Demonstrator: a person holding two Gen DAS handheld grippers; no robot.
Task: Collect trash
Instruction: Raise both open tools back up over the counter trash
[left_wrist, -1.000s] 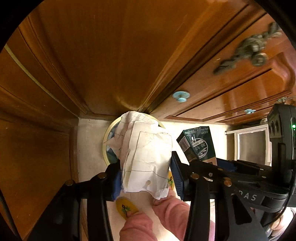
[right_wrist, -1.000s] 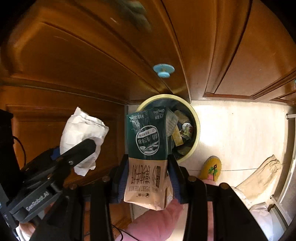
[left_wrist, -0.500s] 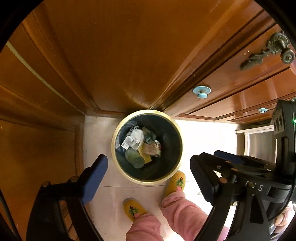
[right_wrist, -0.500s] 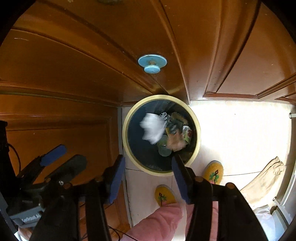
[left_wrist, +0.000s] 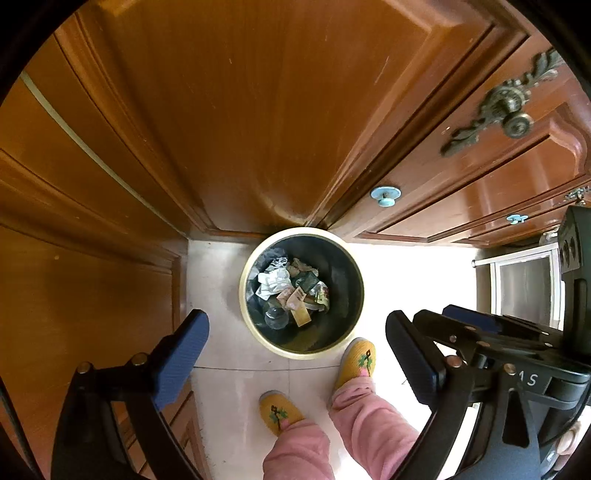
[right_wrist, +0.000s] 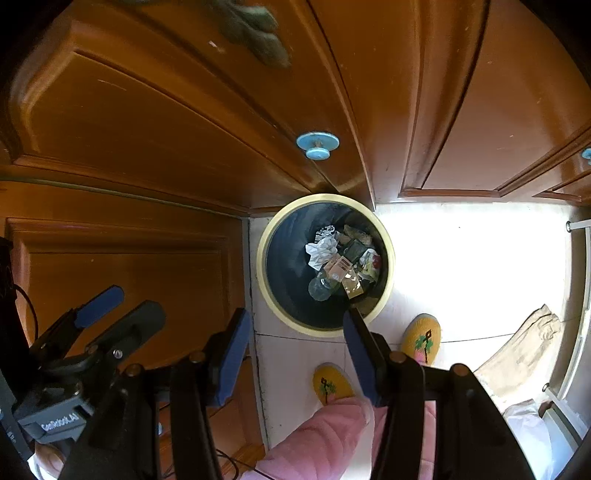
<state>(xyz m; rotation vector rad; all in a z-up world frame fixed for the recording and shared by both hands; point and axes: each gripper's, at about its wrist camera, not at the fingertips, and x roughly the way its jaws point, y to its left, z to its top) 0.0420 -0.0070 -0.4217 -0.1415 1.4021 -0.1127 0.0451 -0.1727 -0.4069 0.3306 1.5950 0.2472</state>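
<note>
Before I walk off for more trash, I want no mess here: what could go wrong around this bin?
1. The bin stands right at the toe of one slipper; a careless step could knock it over and spill the trash.
2. The open left gripper and right gripper hang close to the wooden cabinet; a quick turn could scrape it.

Both my wrist cameras look steeply down from well above; each shows the trash bin (left_wrist: 258, 332) (right_wrist: 264, 266) near centre, my slippers (left_wrist: 356, 360) (right_wrist: 421, 338) toward six o'clock.
</note>
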